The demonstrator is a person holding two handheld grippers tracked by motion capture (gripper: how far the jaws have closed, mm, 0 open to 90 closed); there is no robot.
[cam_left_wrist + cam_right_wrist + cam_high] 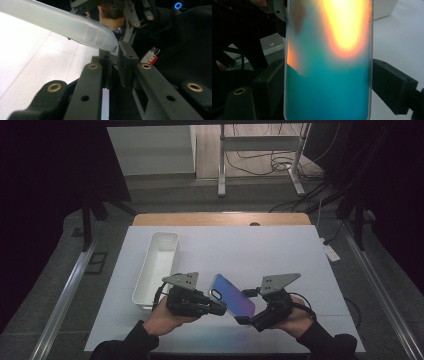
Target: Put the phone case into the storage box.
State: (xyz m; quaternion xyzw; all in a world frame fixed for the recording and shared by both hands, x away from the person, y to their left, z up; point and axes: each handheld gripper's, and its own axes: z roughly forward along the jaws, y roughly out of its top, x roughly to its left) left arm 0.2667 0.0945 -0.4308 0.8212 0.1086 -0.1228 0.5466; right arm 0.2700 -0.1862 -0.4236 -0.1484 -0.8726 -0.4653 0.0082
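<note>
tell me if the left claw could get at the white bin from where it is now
Probably yes, but not while holding. The white bin sits just beyond the left claw with bare table between, but that claw is shut on the phone case, which the right claw also grips.

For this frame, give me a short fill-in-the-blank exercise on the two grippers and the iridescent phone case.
1. The iridescent blue-purple phone case is held above the table by ____ grippers.
2. The right gripper clamps the case across its ____.
3. The left gripper pinches the case at a ____.
4. The long white plastic bin lies nearer the ____ gripper.

Missing words: both; width; corner; left
</note>
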